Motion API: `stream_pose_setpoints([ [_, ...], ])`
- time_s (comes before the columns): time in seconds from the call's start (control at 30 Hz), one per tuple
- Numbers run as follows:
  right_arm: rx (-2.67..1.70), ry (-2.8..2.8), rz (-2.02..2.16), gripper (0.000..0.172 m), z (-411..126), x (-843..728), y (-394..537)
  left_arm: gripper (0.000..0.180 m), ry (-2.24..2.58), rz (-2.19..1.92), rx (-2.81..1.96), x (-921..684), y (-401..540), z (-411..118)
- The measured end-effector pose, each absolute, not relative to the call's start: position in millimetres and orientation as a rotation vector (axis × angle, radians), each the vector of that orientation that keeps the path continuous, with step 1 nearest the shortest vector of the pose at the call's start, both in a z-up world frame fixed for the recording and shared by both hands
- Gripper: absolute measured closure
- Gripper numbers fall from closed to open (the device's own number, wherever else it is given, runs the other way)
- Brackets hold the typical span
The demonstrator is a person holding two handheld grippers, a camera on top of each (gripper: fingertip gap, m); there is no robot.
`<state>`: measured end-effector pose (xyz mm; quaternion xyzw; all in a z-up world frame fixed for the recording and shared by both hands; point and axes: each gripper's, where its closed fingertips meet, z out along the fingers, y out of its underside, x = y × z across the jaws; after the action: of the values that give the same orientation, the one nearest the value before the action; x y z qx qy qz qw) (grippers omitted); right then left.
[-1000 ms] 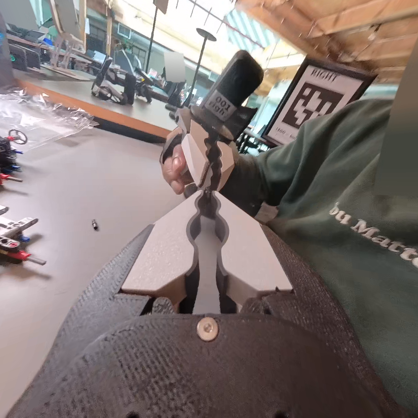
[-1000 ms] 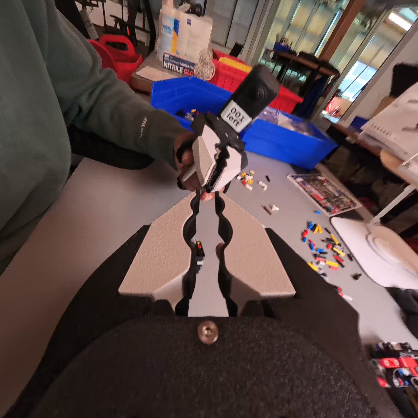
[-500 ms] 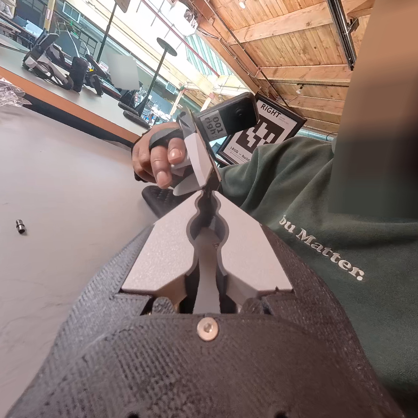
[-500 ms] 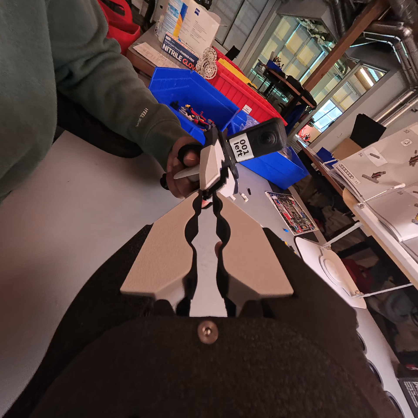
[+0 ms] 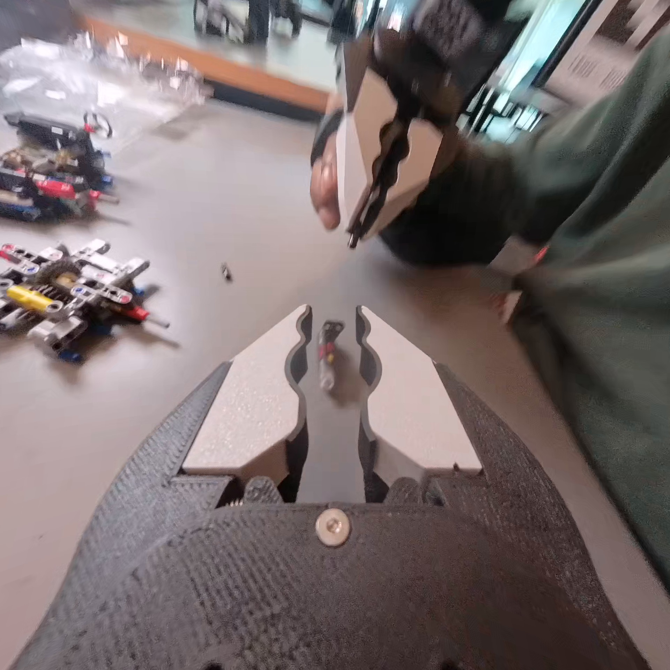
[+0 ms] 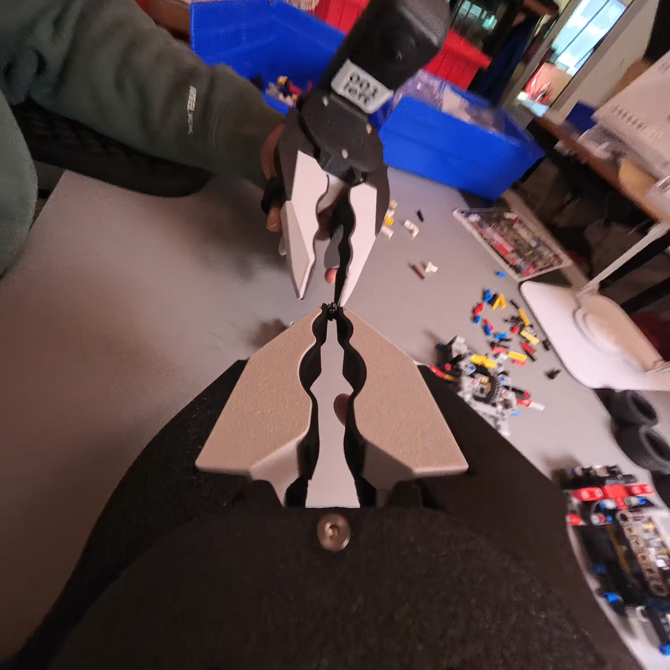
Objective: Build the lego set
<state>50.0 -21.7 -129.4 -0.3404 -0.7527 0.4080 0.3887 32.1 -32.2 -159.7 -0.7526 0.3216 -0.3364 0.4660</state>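
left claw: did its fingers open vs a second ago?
Yes. The left claw was shut earlier; now its fingers stand apart, with a small grey-and-red piece lying loose on the table between them.

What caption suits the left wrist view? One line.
Open left gripper above a small grey piece on the table; right gripper opposite.

Matt grey table (image 5: 224, 203); seemingly plastic brick pieces (image 6: 507, 337); textured hand-held gripper (image 5: 333, 311).

small black peg (image 6: 331, 311) pinched at right gripper (image 6: 331, 312) tips; grey rod piece (image 5: 328, 353) with red and yellow bits, lying on table (image 5: 217, 203) between spread left gripper (image 5: 333, 315) fingers, untouched
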Motion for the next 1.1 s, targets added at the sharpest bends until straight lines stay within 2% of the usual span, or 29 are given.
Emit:
stream_pose_setpoints([
  [0.23, -0.93, -2.104, 0.944, 0.169, -171.4, 49.8, -30.9, 0.154, 1.088, -0.439, -2.018, 46.8, -32.4, -217.7],
  [0.37, -0.96, -2.149, 0.886, 0.169, -183.2, 50.2, -27.4, 0.174, 1.083, -0.403, -2.008, 50.3, -27.2, -216.5],
  [0.63, -1.006, -2.156, 0.898, 0.169, -185.0, 55.1, -22.4, 0.174, 1.001, -0.53, -1.96, 49.9, -27.9, -201.5],
  [1.1, -1.075, -2.161, 1.005, 0.169, -196.0, 56.1, -24.1, 0.173, 1.063, -0.474, -1.943, 57.7, -27.4, -206.6],
])
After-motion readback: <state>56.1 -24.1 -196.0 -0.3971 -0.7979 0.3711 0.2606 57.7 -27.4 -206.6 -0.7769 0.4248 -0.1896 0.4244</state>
